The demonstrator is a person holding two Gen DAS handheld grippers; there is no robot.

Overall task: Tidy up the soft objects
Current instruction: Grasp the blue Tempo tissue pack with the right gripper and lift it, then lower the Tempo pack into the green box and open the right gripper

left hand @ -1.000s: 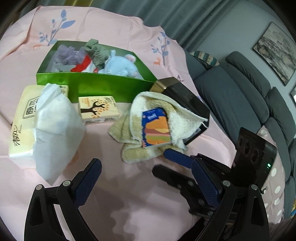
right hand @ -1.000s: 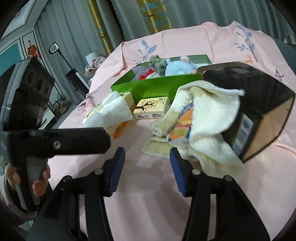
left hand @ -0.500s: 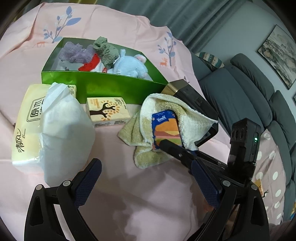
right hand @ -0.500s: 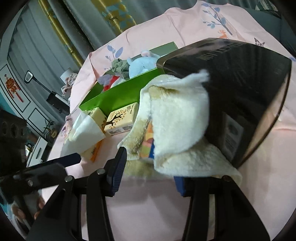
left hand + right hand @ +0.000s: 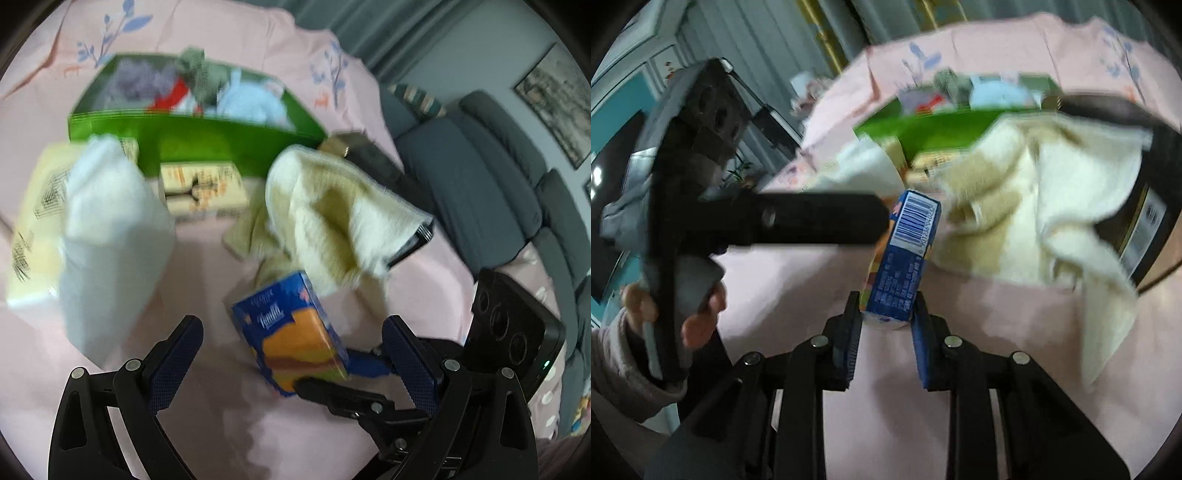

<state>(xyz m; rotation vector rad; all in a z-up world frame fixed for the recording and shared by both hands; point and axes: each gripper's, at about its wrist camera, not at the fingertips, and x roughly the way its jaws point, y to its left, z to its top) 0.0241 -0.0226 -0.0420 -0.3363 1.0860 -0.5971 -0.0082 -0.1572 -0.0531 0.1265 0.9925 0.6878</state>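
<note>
Now the blue tissue pack [image 5: 901, 258] has been pulled clear of the cream towel [image 5: 1034, 206] and is gripped by the just-closed right claw [image 5: 886, 325], ready for boxing, while the left claw [image 5: 291, 354] is held open.

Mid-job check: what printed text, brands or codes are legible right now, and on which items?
"Tempo", blurred, likely: blue tissue pack in the right claw.
Barcode, digits unreadable: same pack's end.
Black characters, too blurred: yellow tissue pack.
Tree-print box: print unreadable.
Black box label: unreadable.
</note>
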